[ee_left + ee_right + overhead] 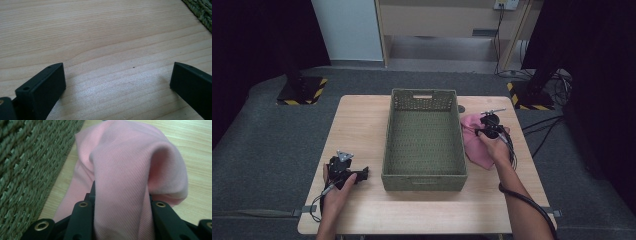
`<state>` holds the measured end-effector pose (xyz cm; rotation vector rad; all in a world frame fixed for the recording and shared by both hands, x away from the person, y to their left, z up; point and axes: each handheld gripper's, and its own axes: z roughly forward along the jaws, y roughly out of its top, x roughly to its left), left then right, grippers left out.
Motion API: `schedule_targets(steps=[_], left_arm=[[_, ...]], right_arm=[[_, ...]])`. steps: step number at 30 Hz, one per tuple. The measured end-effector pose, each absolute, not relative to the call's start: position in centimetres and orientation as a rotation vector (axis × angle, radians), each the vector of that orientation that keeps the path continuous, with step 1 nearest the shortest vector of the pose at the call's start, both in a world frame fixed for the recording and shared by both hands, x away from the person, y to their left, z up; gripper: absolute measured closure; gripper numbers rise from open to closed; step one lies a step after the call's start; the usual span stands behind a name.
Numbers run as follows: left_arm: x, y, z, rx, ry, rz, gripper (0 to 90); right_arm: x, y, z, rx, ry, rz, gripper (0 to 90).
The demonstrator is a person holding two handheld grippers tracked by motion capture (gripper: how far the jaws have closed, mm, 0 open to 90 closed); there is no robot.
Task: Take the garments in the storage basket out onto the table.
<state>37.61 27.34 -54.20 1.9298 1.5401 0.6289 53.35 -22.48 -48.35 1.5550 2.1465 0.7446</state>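
The wooden worktop [362, 125] carries a green woven basket [424, 140] at its middle, long axis running away from the person. Just right of the basket lies a pink cloth [477, 145], bunched, its length running alongside the basket's right wall from far end to near. The right tongs [488, 126] sit over the cloth's far end, clamped on a raised fold of it [125, 182]. Left of the basket's near corner, the left tongs [362, 175] rest spread wide, with bare wood between them.
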Motion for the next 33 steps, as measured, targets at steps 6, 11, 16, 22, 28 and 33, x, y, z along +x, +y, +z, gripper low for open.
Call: schedule_targets(steps=[6, 11, 16, 22, 28, 33], left_arm=[[37.6, 27.3, -54.2, 1.929, 1.54, 0.629, 0.0], [37.6, 27.3, -54.2, 1.93, 1.54, 0.629, 0.0], [37.6, 27.3, -54.2, 1.929, 1.54, 0.629, 0.0], [37.6, 27.3, -54.2, 1.929, 1.54, 0.629, 0.0], [37.6, 27.3, -54.2, 1.93, 1.54, 0.629, 0.0], [37.6, 27.3, -54.2, 1.929, 1.54, 0.629, 0.0]], right_arm=[[53.3, -22.5, -48.9, 1.572, 2.161, 0.751, 57.0], [52.8, -22.5, -48.6, 1.558, 2.175, 0.757, 40.6], [52.1, -22.9, -47.7, 1.548, 2.181, 0.776, 31.4], [51.3, -23.5, -46.5, 1.527, 2.163, 0.824, 19.3], [50.5, -23.9, -45.6, 1.517, 2.139, 0.87, 8.9], [49.5, -23.8, -45.1, 1.487, 2.13, 0.913, 4.4]])
